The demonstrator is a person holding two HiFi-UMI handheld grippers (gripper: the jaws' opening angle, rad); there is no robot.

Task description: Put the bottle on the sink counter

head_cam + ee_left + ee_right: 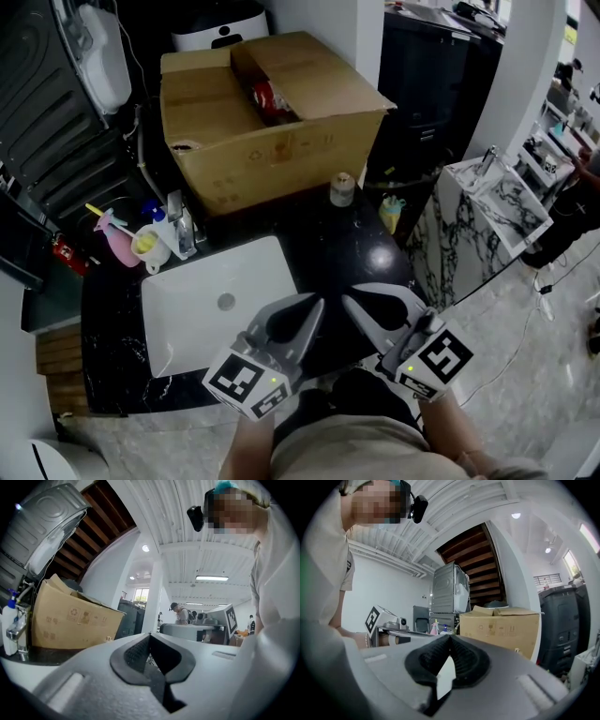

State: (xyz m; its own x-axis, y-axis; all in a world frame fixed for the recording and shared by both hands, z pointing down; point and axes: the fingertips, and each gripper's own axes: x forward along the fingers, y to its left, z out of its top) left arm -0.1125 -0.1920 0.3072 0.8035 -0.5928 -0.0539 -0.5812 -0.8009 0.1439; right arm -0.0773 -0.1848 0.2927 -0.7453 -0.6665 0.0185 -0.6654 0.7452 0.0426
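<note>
A small yellow bottle [390,213] with a teal cap stands on the black sink counter [337,246], near its right edge. Beside it sits a small round jar [342,188]. My left gripper [315,306] [149,637] and right gripper [347,304] [450,638] hover side by side over the counter's front edge, right of the white basin [220,305]. The jaws of both are shut with nothing between them. Both grippers are well short of the yellow bottle. In the left gripper view a white bottle [9,620] with a blue top stands by the faucet [18,627].
A large open cardboard box [267,117] fills the back of the counter, with a red item [266,97] inside. Left of the basin stand a faucet [180,225], a white cup [150,247] and a pink spray bottle [117,239]. A marble-patterned unit [487,211] stands to the right.
</note>
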